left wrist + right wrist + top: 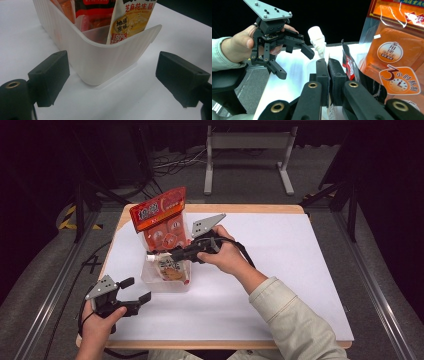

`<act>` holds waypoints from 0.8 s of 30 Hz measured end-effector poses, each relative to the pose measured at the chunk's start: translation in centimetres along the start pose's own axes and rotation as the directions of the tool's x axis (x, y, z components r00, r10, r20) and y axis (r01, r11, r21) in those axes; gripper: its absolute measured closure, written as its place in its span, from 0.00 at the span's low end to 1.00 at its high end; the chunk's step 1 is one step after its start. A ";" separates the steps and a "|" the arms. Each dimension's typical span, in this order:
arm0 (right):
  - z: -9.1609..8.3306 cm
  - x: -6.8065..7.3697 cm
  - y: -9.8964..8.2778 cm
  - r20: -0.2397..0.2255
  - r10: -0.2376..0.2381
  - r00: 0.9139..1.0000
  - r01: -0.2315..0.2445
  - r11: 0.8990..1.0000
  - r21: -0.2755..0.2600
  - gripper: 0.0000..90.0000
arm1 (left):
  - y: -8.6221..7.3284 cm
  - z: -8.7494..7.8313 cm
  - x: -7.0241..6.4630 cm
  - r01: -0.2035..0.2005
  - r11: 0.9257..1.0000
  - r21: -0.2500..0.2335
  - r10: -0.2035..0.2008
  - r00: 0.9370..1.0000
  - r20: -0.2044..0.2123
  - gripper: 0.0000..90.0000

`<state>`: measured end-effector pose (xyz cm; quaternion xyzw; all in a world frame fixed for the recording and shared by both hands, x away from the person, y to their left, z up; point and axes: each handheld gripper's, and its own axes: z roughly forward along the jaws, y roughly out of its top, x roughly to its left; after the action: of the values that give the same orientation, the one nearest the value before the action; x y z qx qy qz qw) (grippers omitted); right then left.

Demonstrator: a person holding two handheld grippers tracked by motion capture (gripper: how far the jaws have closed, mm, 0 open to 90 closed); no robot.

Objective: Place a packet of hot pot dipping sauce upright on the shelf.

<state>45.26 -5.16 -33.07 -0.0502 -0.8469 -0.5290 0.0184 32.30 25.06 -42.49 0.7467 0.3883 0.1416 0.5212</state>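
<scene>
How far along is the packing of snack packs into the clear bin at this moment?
Done, by the look of it: the big orange pack and a dark red packet stand in the clear bin. In hand: the right gripper is shut on the spouted pouch, which sits partly in the bin, its white cap sticking up. Left: letting the pouch go. The left gripper waits open beside the bin, holding nothing.

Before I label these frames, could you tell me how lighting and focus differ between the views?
High view: white table brightly lit, surroundings dark. Left gripper view: translucent bin fairly sharp, its jaws softly blurred. Right gripper view: black background, glare streaks on the orange packet.
</scene>
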 end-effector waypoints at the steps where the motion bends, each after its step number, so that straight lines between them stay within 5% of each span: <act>1: 0.1 0.0 -0.1 -0.001 0.000 1.000 0.000 1.000 0.001 0.98 | 0.0 0.0 0.0 0.000 1.000 0.002 0.000 1.000 0.000 0.14; 24: -0.1 -0.4 -0.7 0.019 0.049 0.999 -0.049 0.998 0.047 0.92 | 0.0 0.1 0.0 -0.004 1.000 0.004 0.004 1.000 0.002 0.14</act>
<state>45.62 -5.60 -33.68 -0.0752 -0.8579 -0.5078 0.0250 32.33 24.96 -42.52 0.7486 0.3867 0.1411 0.5197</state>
